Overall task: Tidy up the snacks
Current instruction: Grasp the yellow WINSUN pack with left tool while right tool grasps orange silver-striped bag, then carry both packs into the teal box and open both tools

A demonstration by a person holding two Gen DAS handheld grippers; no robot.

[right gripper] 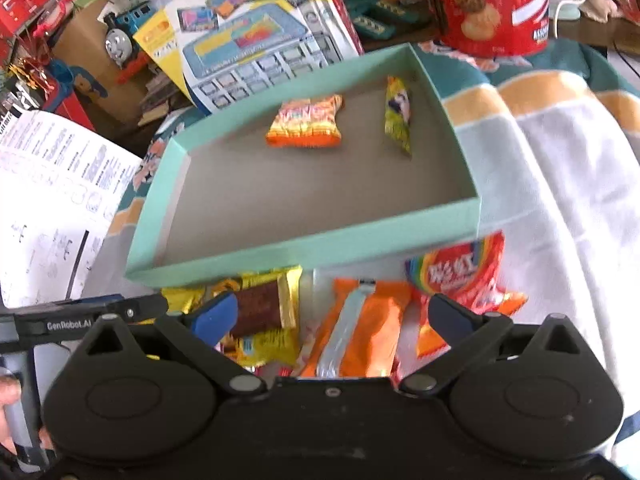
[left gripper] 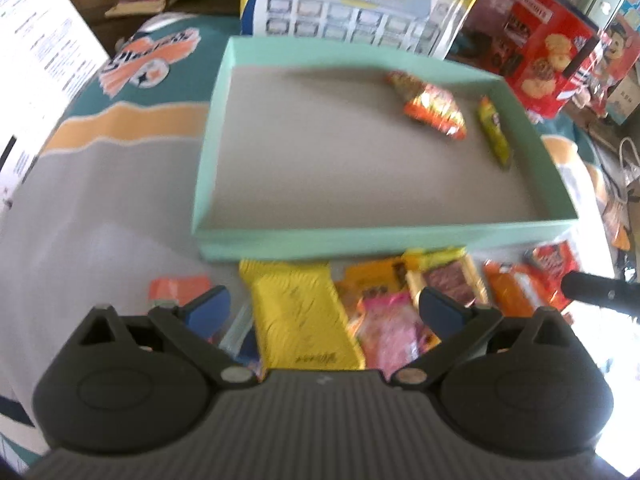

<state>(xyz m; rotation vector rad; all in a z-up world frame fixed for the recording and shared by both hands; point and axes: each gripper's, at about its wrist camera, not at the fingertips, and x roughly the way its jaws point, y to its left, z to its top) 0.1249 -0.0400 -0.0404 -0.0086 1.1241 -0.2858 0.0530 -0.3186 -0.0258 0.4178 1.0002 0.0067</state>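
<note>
A: Both sets of jaws are spread wide and hold nothing. Snack packets [right gripper: 356, 328] lie lower centre, just below the mint tray [right gripper: 304, 246].

B: Probably light, crinkly, slippery; pinch a sealed end. Only the left view shows the yellow packet [left gripper: 298, 316]; only the right shows the rainbow bag [right gripper: 460, 276].

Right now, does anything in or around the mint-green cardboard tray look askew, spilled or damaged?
Nothing looks damaged or spilled. The mint-green cardboard tray holds just an orange snack packet and a yellow-green stick packet, lying loose at different angles. The remaining wrapped snacks sit overlapping in a heap outside its near wall.
</note>
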